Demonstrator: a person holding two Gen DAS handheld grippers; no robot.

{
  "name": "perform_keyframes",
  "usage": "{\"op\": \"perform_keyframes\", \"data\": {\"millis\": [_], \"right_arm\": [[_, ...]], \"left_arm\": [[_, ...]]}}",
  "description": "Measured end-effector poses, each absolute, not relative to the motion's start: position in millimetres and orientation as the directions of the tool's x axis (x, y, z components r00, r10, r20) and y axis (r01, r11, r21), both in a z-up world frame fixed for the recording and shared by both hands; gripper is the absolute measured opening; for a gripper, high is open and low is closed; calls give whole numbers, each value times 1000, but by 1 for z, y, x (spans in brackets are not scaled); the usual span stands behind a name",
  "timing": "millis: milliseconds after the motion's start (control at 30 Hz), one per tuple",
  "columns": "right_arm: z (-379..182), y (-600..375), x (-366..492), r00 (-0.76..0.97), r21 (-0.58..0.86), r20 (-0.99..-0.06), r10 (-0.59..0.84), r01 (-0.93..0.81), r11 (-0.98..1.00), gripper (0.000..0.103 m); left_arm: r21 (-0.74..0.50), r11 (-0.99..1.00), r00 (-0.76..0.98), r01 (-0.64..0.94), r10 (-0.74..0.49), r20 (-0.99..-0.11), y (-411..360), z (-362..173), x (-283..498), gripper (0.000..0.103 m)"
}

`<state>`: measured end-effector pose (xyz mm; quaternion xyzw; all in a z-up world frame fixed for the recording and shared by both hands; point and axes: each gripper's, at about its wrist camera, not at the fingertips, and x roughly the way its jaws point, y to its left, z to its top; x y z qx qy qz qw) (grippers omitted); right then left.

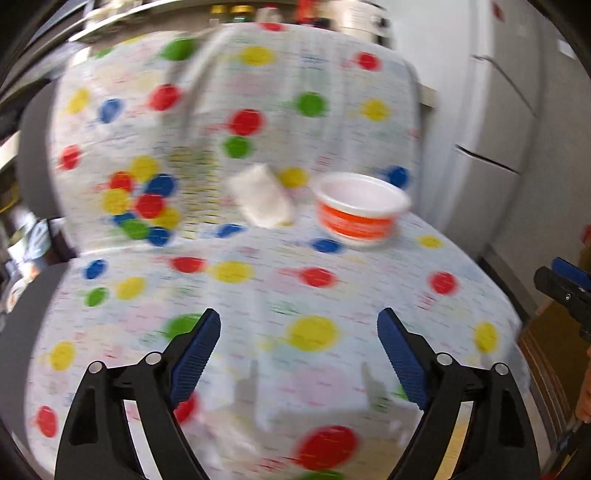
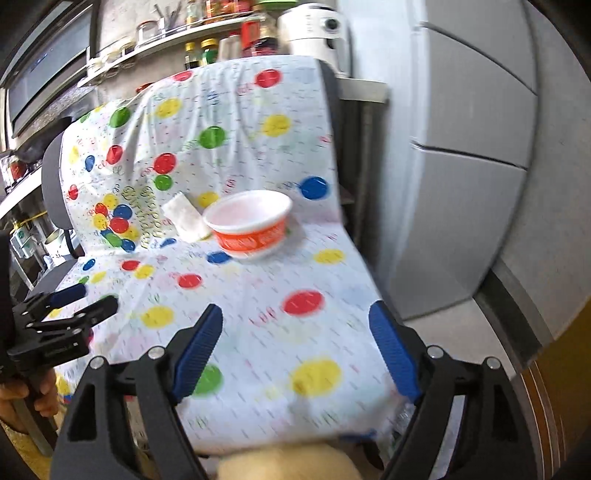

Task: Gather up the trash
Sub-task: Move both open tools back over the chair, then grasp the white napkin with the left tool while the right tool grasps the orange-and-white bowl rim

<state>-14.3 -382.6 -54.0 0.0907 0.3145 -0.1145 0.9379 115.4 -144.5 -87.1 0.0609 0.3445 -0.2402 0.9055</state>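
Note:
An orange and white disposable bowl [image 1: 360,210] [image 2: 251,225] stands empty on the seat of a chair draped in a white cloth with coloured dots [image 1: 258,295] [image 2: 258,314]. A crumpled white napkin [image 1: 260,199] [image 2: 186,218] lies just left of the bowl, against the backrest. My left gripper [image 1: 298,314] is open over the seat's front, with nothing between its blue pads. My right gripper [image 2: 296,308] is open too, short of the bowl, and holds nothing. Each gripper also shows in the other's view: the right gripper [image 1: 565,291] at the right edge, the left gripper [image 2: 74,306] at the left.
A grey fridge [image 2: 472,147] stands right of the chair. Behind it, a shelf [image 2: 166,33] carries bottles and jars, with a white appliance [image 2: 314,29] beside them. A pale yellow rounded thing [image 2: 288,461] sits below the right gripper. A hand [image 2: 22,395] holds the left gripper.

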Motion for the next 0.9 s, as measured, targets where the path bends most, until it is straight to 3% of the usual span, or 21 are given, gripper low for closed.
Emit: {"op": "perform_keyframes", "data": {"millis": [167,333,467,633,767,900], "right_arm": [[-53,-377,30,781,139,-611,-126,263,955,80],[-56,-379,64,787,143,-608,-104,238,961,80],[-59,-387,96,787,140,-607,-108,241,960,80],[-66,-402,122,795,167,-598,-106,253,953,80],[-77,-408,130,794,174,-600,-103,255,951,80],[-87,-411,134,785,171,-610,-103,258,951,80]], "left_arm": [[-53,916,683,399,-335,-649,-120,-81,157,87],[-100,903,658,418,-377,-652,-131,-83,204,85],[-132,878,616,460,-423,-665,-160,-87,239,68],[-129,872,593,471,-422,-686,-204,-103,288,59],[-179,887,560,425,-413,-718,-227,-121,318,61],[-207,914,561,350,-381,-735,-243,-132,341,71]]}}
